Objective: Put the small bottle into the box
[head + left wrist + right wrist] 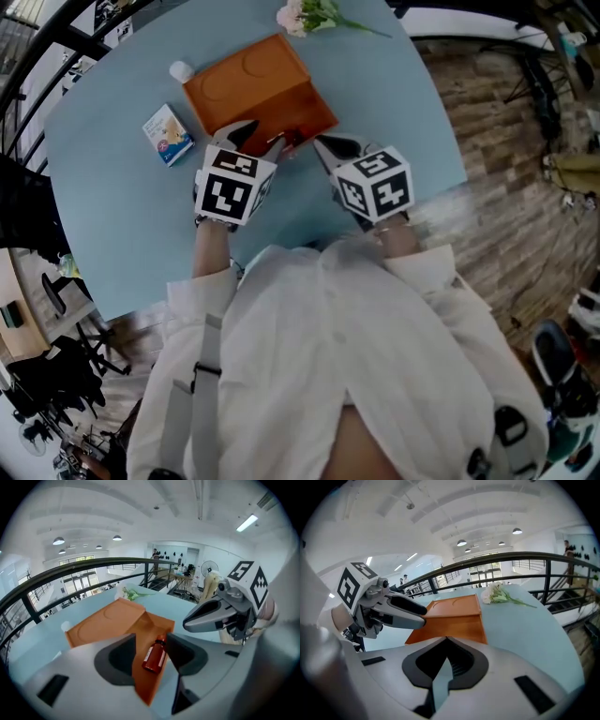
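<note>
Down at lower centre: small bottle (154,656) flat on the near panel of the orange box (105,623), between the wide-spread jaws of the left gripper (151,639), untouched by either. Right gripper (446,641) pinched closed on nothing, over the blue counter (525,620).

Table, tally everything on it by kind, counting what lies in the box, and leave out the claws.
orange box: 1
small bottle: 1
small carton: 1
white round cap: 1
flower sprig: 1
Total: 5
</note>
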The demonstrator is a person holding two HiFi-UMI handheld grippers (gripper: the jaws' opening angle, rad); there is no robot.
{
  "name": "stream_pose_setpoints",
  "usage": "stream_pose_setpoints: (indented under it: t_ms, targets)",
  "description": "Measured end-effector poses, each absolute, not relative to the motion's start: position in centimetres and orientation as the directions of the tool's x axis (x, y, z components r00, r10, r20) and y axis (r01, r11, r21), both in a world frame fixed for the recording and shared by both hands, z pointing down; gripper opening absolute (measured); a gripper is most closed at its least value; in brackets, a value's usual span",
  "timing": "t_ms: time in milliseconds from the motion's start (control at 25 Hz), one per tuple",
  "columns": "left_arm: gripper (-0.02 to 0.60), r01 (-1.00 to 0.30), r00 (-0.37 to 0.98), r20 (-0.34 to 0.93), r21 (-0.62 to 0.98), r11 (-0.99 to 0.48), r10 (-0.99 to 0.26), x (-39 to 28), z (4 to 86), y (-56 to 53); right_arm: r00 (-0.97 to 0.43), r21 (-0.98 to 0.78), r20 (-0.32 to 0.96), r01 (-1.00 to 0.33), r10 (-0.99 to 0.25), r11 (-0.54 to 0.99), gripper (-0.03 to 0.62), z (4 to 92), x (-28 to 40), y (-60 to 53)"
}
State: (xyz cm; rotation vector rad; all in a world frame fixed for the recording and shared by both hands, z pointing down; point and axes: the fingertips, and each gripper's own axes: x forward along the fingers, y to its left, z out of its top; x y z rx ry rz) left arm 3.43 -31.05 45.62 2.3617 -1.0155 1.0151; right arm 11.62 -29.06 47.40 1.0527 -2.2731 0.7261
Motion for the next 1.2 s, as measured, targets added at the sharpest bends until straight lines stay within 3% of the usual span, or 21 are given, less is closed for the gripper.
stream_pose_setpoints:
  t_ms: [160,320,760,1200]
  targets:
    - [0.188,-0.769,0.505,0.690,0.088,-0.633,-0.518,3.2,44.4,-30.5,-0.566,-0.203,0.636,-0.778,-0.524,0.594,0.003,46.3,10.8,-29.2]
    - [0.077,-0.805,0.491,0.641,0.076,-0.588,-0.590,2.5,44.0,-29.7,-0.587,-0.156,0.594,-0.755,-0.550,0.637,0.003,44.8,9.6,-29.6]
    - [0.026,-0.852,0.500,0.557,0.181,-0.490,-0.664,1.2,43.7,-27.7,-0.669,-0.172,0.548,-0.678,-0.502,0.715,0.003,43.5,6.2,-28.7]
    - [0.005,-0.882,0.453,0.596,0.193,-0.429,-0.663,-0.1,46.1,-26.1,-0.700,-0.208,0.597,-0.608,-0.393,0.766,0.003,45.8,4.1,-26.8]
